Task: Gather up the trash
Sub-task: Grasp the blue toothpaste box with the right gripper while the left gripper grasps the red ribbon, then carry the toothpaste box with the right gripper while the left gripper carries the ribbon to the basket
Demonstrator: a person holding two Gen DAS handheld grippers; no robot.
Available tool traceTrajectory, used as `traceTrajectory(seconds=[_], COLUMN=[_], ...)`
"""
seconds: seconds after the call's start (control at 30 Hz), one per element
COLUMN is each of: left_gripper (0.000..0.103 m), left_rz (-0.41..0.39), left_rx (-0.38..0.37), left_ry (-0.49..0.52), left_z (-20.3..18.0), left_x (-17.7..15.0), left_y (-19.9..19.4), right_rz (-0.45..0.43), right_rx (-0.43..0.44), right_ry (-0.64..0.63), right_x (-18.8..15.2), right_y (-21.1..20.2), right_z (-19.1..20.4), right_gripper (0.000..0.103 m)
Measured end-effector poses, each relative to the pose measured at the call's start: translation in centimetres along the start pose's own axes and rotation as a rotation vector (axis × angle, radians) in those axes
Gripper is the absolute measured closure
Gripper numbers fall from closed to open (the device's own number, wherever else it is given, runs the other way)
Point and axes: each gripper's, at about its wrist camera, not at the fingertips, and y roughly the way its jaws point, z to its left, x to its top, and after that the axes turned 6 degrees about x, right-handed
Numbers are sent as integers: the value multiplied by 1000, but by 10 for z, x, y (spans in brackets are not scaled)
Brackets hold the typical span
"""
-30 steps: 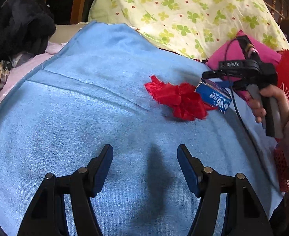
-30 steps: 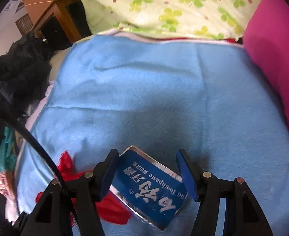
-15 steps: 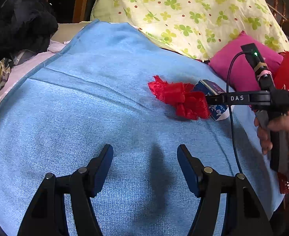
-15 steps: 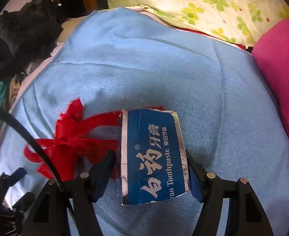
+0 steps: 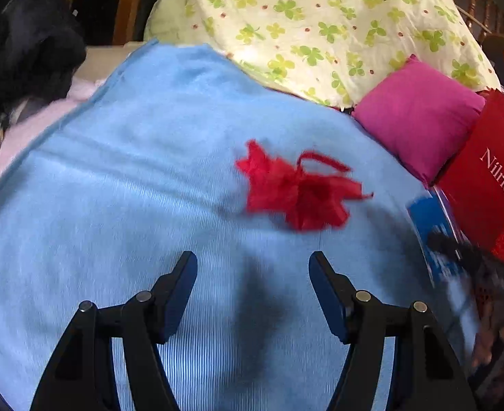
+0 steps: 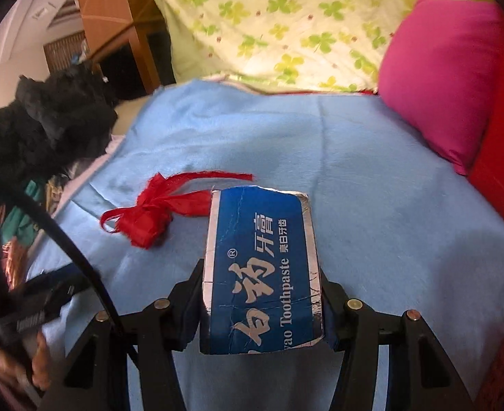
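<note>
A blue toothpaste box (image 6: 260, 267) is clamped between the fingers of my right gripper (image 6: 259, 304) and held above the blue blanket (image 6: 372, 178). The box also shows blurred at the right edge of the left wrist view (image 5: 437, 236). A crumpled red ribbon scrap (image 5: 296, 191) lies on the blanket (image 5: 132, 178); in the right wrist view it (image 6: 152, 212) lies just left of and beyond the box. My left gripper (image 5: 252, 294) is open and empty, a little short of the red scrap.
A magenta cushion (image 5: 419, 116) and a red bag (image 5: 491, 178) lie at the right. A clover-print pillow (image 5: 320, 24) is at the back. Dark clothes (image 5: 22, 61) are piled at the left edge, near wooden furniture (image 6: 115, 20).
My right gripper has shut on the toothpaste box, lifted it off the blanket and drawn it right, away from the red scrap. My left gripper stays open, nearly still.
</note>
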Motion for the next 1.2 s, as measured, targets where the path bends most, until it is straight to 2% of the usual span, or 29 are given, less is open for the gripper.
traceTrajectory(seconds=[0.1, 0.27, 0.37, 0.43, 0.47, 0.5, 0.53, 0.57, 0.6, 0.63, 0.73, 0.93, 1.2], left_gripper=[27, 27, 27, 27, 32, 50, 58, 61, 77, 80, 87, 88, 88], left_rz=[14, 79, 129, 168, 179, 194, 211, 201, 193, 195, 182, 102, -63], left_rx=[1, -15, 22, -6, -15, -25, -23, -16, -22, -40, -55, -57, 14], left_ry=[-3, -8, -23, -67, -79, -95, -104, -109, -113, -117, -102, -42, 66], left_z=[-4, -26, -33, -33, -33, -34, -34, -34, -35, -35, -38, -47, -70], left_x=[23, 50, 56, 57, 57, 56, 56, 56, 57, 57, 56, 49, 38], left_y=[13, 44, 65, 78, 83, 89, 93, 93, 92, 90, 76, 19, -92], right_rz=[-44, -37, -49, -51, -53, -54, -56, -61, -65, -69, -91, -137, -191], right_rx=[25, 43, 70, 78, 82, 89, 97, 100, 100, 97, 90, 86, 77], right_ry=[45, 78, 91, 84, 84, 86, 90, 90, 86, 79, 55, 4, -53], right_x=[-14, -21, -21, -22, -22, -22, -23, -23, -24, -25, -26, -35, -42], right_y=[-12, -5, -5, -6, -6, -7, -8, -10, -11, -13, -20, -46, -101], right_z=[-12, -26, -29, -29, -29, -30, -31, -30, -29, -27, -20, 2, 33], right_gripper=[44, 44, 44, 44, 44, 44, 44, 44, 44, 44, 44, 44, 44])
